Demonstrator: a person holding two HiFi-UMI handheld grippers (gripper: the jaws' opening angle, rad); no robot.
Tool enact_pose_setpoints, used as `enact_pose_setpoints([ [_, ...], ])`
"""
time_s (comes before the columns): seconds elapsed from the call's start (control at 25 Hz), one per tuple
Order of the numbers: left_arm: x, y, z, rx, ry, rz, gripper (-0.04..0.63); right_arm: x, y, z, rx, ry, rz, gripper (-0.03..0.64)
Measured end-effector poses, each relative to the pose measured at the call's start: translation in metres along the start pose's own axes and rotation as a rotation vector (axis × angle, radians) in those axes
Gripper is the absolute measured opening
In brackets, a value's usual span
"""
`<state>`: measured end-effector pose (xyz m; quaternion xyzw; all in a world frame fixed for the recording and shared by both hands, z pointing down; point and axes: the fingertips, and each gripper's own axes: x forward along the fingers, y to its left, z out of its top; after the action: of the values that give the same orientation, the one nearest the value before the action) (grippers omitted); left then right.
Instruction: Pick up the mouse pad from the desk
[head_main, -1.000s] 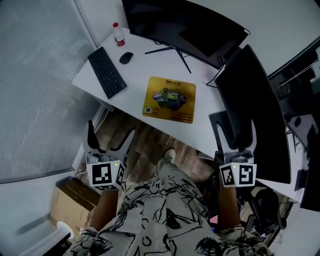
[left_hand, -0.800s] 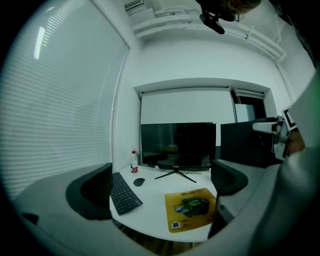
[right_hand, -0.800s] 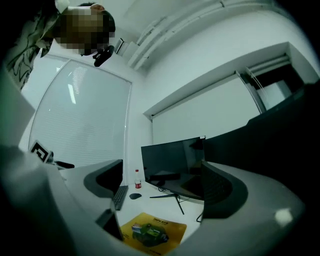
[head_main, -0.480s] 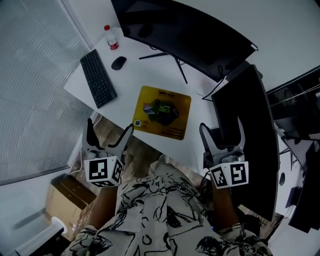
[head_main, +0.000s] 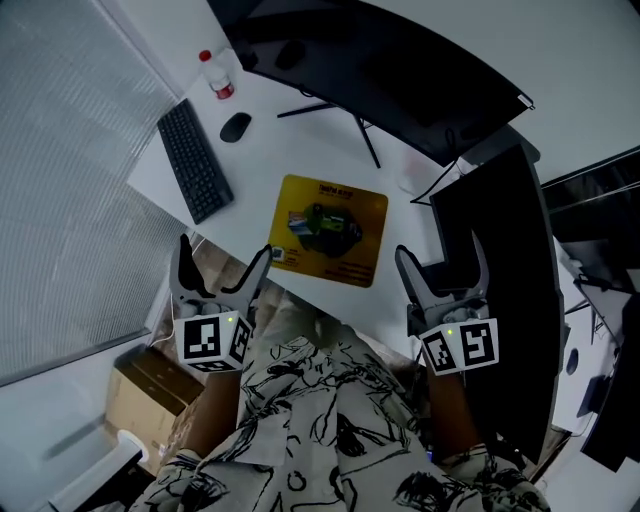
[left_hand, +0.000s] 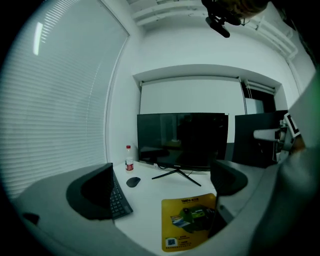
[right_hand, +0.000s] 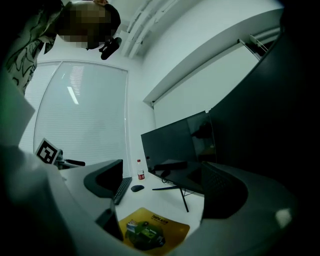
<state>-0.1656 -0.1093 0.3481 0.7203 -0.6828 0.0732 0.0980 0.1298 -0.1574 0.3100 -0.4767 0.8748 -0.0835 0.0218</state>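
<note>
- The yellow mouse pad lies flat near the front edge of the white bench, touched by neither gripper
- Left gripper: jaws wide apart with nothing between them, held off the bench's front edge, left of the pad
- Right gripper: jaws also spread wide and empty, right of the pad
- Keyboard, mouse and bottle sit further left

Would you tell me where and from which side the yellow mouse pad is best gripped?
Take its near edge, coming low from the person's side. The mouse pad lies flat and thin on the desk, so nothing offers a pinch from above, but that edge sits by the desk's front rim, where a jaw might slip under. The open left claw is closest.
</note>
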Motion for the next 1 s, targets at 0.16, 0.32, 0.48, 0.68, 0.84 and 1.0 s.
enact_pose_setpoints([
  [0.16,0.033,0.004,-0.013,0.019,0.042,-0.053,0.594,0.017,-0.011,-0.013,-0.014,0.034,-0.041,0.482],
  [0.32,0.069,-0.002,-0.035,0.039,0.113,-0.122,0.581,0.038,-0.015,-0.044,-0.036,0.142,-0.06,0.48],
  [0.48,0.103,-0.004,-0.073,0.018,0.216,-0.198,0.564,0.062,-0.021,-0.091,-0.007,0.216,-0.06,0.464],
  [0.68,0.129,0.002,-0.137,0.003,0.369,-0.242,0.548,0.072,-0.036,-0.184,0.05,0.431,-0.071,0.463],
  [0.84,0.143,0.001,-0.182,0.01,0.463,-0.269,0.536,0.075,-0.047,-0.232,0.05,0.544,-0.117,0.443],
  [1.0,0.158,-0.002,-0.221,0.014,0.56,-0.284,0.526,0.08,-0.056,-0.273,0.063,0.638,-0.156,0.424],
])
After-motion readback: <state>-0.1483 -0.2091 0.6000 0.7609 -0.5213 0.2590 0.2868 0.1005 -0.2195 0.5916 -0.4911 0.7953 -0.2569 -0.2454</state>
